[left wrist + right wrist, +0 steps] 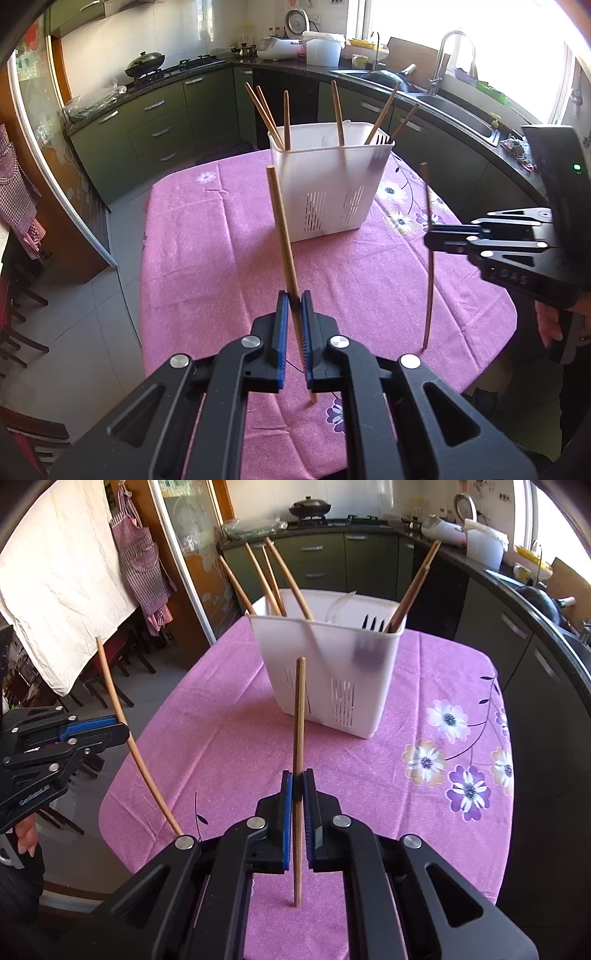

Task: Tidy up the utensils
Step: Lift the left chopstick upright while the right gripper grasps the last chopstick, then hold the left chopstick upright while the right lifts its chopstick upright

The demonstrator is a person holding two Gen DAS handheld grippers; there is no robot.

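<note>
My left claw (294, 295) clamped tight on a wooden chopstick (282, 229), held upright above the pink floral tablecloth (207, 266). My right claw (297, 775) likewise pinching a second chopstick (299, 716). White utensil caddy (328, 184) stands ahead on the surface, holding several chopsticks and a black fork (373, 622).
</note>
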